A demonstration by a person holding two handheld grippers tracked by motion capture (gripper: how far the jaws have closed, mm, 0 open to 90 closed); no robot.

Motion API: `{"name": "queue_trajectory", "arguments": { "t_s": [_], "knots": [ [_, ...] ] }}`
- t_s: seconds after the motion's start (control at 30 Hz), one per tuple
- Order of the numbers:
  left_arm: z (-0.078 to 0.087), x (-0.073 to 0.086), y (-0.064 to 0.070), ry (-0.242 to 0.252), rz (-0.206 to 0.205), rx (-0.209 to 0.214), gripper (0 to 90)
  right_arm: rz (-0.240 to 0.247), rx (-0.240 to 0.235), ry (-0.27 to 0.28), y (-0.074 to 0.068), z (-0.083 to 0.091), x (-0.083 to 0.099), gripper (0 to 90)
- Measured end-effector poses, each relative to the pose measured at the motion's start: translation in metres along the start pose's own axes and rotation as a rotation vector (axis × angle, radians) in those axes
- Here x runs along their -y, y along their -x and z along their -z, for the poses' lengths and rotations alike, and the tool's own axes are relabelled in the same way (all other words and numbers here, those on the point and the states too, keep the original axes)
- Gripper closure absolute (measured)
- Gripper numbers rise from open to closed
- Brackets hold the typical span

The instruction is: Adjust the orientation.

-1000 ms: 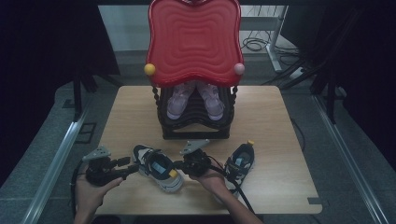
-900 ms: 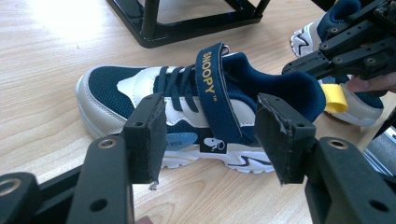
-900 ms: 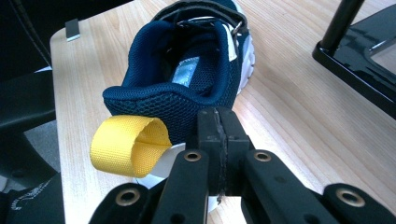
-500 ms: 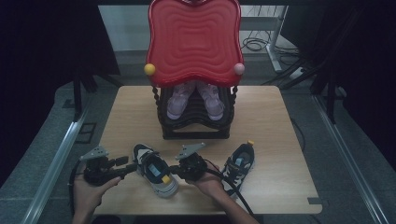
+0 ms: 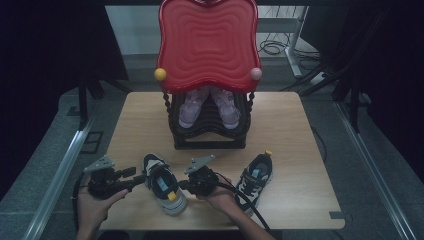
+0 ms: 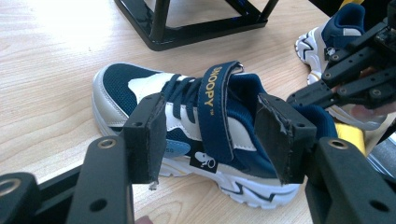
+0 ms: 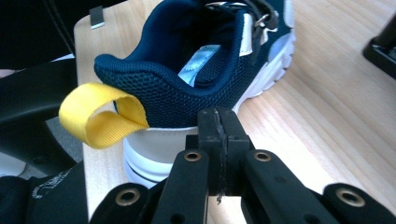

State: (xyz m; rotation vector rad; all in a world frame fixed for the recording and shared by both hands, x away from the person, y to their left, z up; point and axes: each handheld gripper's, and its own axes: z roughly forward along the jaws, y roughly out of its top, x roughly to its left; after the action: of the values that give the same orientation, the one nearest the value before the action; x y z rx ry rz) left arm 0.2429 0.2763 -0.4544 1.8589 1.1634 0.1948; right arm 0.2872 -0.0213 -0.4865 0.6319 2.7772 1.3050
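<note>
A navy and white child's shoe (image 5: 162, 182) with a yellow heel loop lies near the table's front, toe pointing away. My left gripper (image 5: 137, 179) is open just left of it. In the left gripper view, the shoe (image 6: 187, 107) lies sideways beyond the spread jaws of the left gripper (image 6: 215, 140). My right gripper (image 5: 184, 186) is at the shoe's right, shut with nothing between its jaws. In the right gripper view, the tips of the right gripper (image 7: 218, 126) sit just short of the white heel of the shoe (image 7: 187, 79). The matching shoe (image 5: 255, 177) lies further right.
A black rack (image 5: 210, 142) stands at the middle of the wooden table (image 5: 300, 130). It holds a pair of lilac shoes (image 5: 190, 107) under a red wavy panel (image 5: 207, 45). The second shoe (image 6: 336, 28) lies beyond the right gripper's linkage.
Both hands have shifted slightly left. The right gripper has edged closer to the shoe's heel. The shoes have stayed put.
</note>
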Motion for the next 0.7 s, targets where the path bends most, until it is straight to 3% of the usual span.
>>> {"name": "queue_trajectory", "arguments": {
  "t_s": [0.7],
  "knots": [
    [0.011,0.001,-0.008,0.027,0.012,-0.023,43.9,0.059,-0.079,-0.027,-0.024,-0.028,-0.006,89.5]
  ]
}}
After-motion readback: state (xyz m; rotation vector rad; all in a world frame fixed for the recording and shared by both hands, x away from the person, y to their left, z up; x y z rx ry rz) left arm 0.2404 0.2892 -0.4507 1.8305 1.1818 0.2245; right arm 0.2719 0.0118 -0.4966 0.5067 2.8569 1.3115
